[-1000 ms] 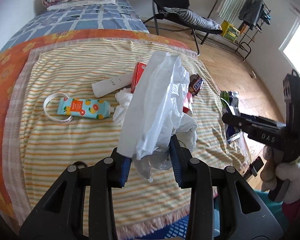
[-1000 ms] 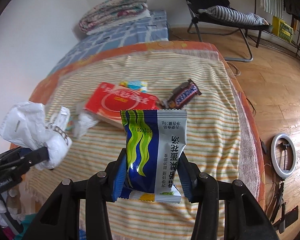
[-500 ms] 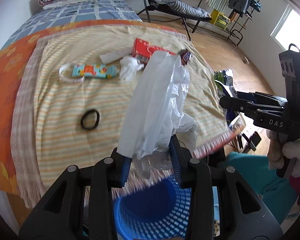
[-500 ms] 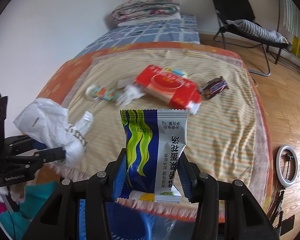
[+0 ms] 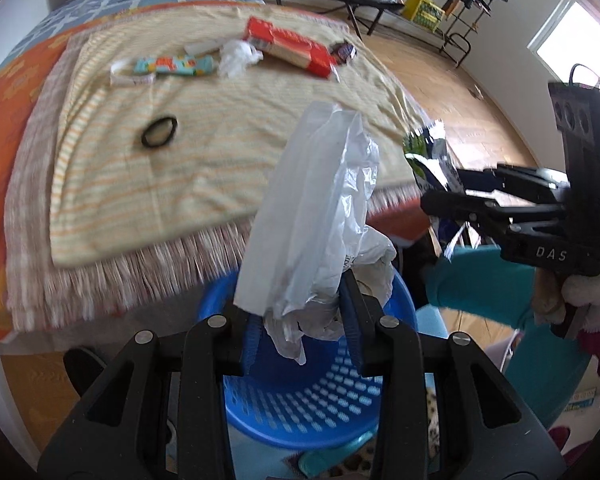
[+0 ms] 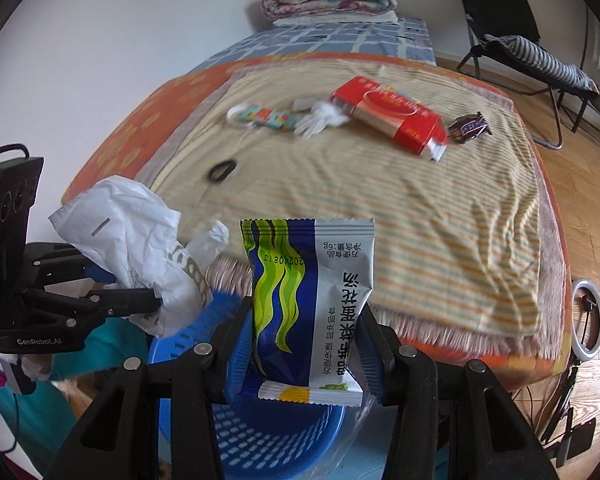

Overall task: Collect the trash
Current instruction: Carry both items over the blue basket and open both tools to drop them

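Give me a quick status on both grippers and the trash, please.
Left gripper shut on white plastic bag. Right gripper shut on snack packet. Both above blue basket. Nothing in the way.

Right claw [image 6: 306,354] clamps a blue-green snack packet [image 6: 310,304] above the blue basket [image 6: 260,440] — bed [image 6: 440,220] beyond

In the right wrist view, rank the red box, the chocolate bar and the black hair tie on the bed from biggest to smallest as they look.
1. red box, clearly the largest.
2. chocolate bar.
3. black hair tie, slightly smaller than the bar, though it lies nearer the camera, so that gap is unsure.
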`<state>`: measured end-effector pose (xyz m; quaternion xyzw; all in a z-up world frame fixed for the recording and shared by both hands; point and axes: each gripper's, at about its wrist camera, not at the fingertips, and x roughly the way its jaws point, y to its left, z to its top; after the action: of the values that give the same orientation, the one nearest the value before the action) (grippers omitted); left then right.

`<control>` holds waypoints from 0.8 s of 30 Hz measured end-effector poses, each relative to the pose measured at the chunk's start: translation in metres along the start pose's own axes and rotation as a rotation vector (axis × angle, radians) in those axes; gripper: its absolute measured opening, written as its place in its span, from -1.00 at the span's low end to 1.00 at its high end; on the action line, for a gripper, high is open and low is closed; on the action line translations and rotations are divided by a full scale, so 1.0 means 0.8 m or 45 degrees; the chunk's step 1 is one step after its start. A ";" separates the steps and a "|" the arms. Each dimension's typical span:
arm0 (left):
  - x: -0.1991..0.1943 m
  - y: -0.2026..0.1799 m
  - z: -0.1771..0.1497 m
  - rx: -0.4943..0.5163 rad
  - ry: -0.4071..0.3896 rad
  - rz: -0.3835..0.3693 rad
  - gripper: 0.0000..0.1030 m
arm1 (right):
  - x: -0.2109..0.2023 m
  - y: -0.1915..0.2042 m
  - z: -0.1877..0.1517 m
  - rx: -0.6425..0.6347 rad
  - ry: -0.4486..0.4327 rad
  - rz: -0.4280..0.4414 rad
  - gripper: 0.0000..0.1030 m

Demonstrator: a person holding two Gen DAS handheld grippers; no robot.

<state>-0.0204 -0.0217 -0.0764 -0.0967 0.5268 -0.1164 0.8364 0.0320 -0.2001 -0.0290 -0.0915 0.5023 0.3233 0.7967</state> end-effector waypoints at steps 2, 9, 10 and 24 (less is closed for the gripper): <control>0.004 -0.002 -0.015 0.007 0.024 -0.003 -0.31 | 0.003 0.008 -0.010 -0.028 0.013 -0.006 -0.04; 0.021 0.003 -0.053 0.007 0.101 0.031 -0.31 | 0.020 0.026 -0.040 -0.071 0.079 0.010 -0.04; 0.023 0.005 -0.056 0.005 0.109 0.034 -0.31 | 0.022 0.027 -0.044 -0.075 0.087 0.012 -0.04; 0.042 -0.004 -0.073 0.043 0.181 0.020 -0.23 | 0.053 0.041 -0.080 -0.107 0.192 0.033 -0.02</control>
<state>-0.0592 -0.0367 -0.1291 -0.0699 0.5836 -0.1253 0.7993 -0.0232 -0.1868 -0.0906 -0.1424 0.5480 0.3466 0.7479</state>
